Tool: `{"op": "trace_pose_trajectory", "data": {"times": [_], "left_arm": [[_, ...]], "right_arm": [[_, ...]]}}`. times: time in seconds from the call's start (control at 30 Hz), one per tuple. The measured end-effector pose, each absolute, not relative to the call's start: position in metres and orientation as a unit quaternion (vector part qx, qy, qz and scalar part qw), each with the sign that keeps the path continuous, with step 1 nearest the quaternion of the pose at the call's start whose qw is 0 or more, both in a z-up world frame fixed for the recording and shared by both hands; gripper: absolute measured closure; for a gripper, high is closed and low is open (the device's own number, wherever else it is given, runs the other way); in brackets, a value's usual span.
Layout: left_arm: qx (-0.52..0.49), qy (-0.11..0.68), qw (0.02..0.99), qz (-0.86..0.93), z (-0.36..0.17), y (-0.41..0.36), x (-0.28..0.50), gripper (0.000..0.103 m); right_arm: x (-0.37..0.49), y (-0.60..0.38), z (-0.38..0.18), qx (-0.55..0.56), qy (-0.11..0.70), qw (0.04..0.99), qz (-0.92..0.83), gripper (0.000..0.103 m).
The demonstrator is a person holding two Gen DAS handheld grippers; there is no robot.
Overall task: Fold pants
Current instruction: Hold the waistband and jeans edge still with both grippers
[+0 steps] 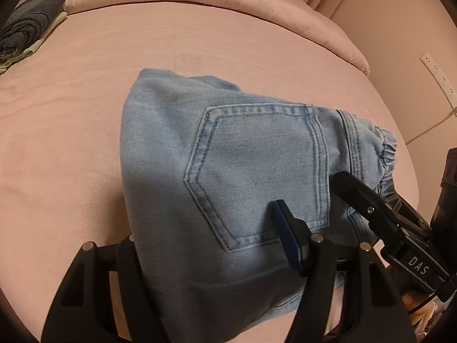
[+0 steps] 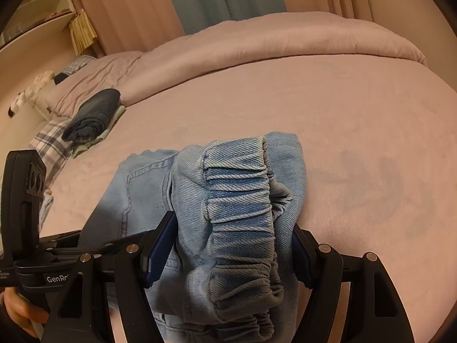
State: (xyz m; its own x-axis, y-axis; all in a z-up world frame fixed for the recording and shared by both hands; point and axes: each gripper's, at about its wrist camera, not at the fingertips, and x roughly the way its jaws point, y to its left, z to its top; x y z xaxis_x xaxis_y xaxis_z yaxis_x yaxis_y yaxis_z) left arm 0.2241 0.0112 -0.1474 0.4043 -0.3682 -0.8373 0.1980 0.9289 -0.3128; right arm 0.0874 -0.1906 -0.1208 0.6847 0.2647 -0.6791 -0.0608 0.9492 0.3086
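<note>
Light blue jeans point(image 1: 228, 177), folded into a thick bundle with a back pocket point(image 1: 257, 168) facing up, lie on the pink bed point(image 1: 71, 143) near its near edge. The left gripper point(image 1: 205, 254) straddles the bundle's near part, its jaws spread with denim draped between them. The right gripper point(image 2: 231, 254) has its jaws pinching the bunched elastic waistband point(image 2: 240, 217). Bare sheet stretches wide toward the far edge, where a rolled duvet point(image 2: 285, 43) lies. Folded dark clothes point(image 2: 91, 114) sit well apart toward the far left corner.
</note>
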Motion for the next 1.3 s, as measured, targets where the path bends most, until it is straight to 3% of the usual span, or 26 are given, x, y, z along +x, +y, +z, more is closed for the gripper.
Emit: {"op": "trace_pose_trajectory", "data": {"times": [0.4, 1.3], "left_arm": [[-0.088, 0.52, 0.834, -0.163, -0.147, 0.009, 0.226, 0.043], [-0.086, 0.509, 0.84, -0.168, -0.138, 0.011, 0.221, 0.044]], "right_arm": [[0.086, -0.185, -0.116, 0.121, 0.383, 0.912, 0.088, 0.029], [0.079, -0.178, -0.109, 0.108, 0.369, 0.918, 0.092, 0.029]]}}
